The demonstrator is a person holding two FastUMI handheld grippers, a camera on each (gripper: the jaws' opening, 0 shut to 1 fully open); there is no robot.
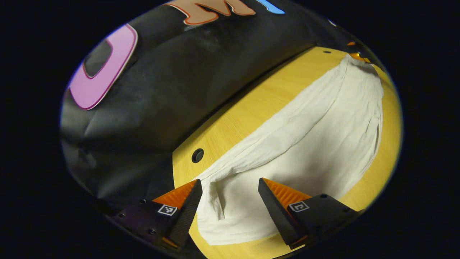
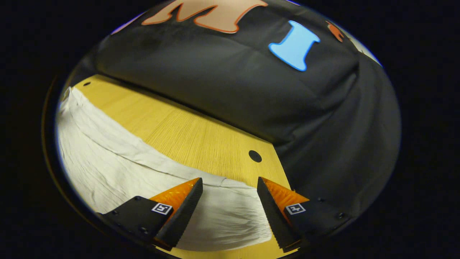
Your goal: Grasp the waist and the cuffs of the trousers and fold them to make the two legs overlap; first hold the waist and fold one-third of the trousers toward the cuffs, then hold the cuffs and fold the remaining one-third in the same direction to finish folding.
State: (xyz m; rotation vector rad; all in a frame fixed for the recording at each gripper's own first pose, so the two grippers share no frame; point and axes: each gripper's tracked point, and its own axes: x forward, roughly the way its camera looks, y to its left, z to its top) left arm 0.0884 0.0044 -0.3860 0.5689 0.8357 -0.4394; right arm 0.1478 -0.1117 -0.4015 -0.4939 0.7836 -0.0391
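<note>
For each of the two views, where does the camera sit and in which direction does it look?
Left gripper view: rides on the left gripper, low over one end of the white trousers, looking along them across the table toward the wall; its own two open fingers show at the bottom.
Right gripper view: rides on the right gripper, low over the trousers' other end, looking toward the wall; its own open fingers show.
Shared: the trousers, the table, the wall.

Trousers (image 1: 305, 144) flat on table (image 1: 230, 126) — wall probably behind.
</note>
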